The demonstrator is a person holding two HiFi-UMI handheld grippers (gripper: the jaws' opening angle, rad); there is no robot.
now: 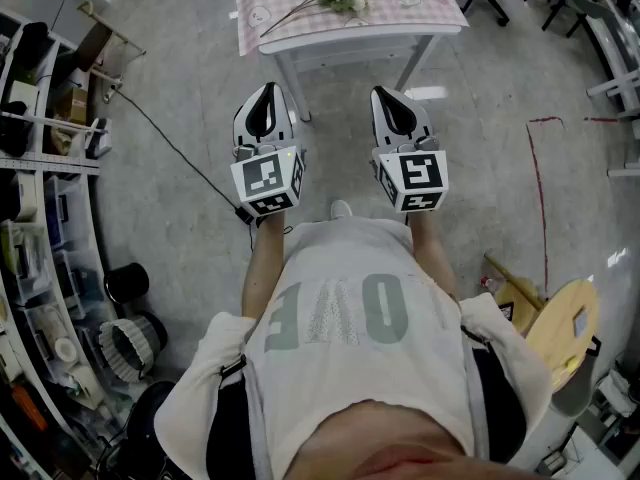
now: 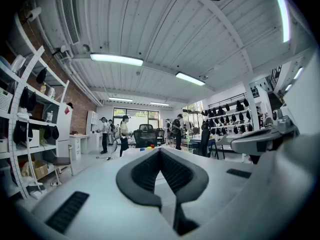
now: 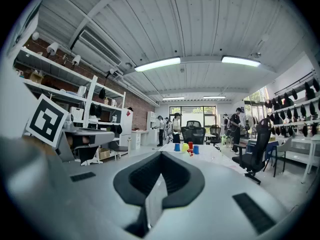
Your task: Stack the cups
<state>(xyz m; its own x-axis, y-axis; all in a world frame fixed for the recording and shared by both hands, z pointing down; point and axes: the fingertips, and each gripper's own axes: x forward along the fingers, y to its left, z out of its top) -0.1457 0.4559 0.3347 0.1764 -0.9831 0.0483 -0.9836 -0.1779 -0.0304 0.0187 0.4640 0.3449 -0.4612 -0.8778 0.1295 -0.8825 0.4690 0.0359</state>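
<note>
Left tool (image 2: 160, 153): pressed together, nothing held | right tool (image 3: 161, 155): pressed together, nothing held | cups (image 3: 189, 147): seen grouped on the worktop (image 3: 208, 155), straight ahead, well apart from both tools | nearer hand: cannot be told

Your left gripper (image 1: 265, 96) and right gripper (image 1: 393, 98) look like matt white plastic. The table (image 1: 360, 40) wears checked cloth (image 1: 400, 8); the floor (image 1: 500, 88) is smooth.
</note>
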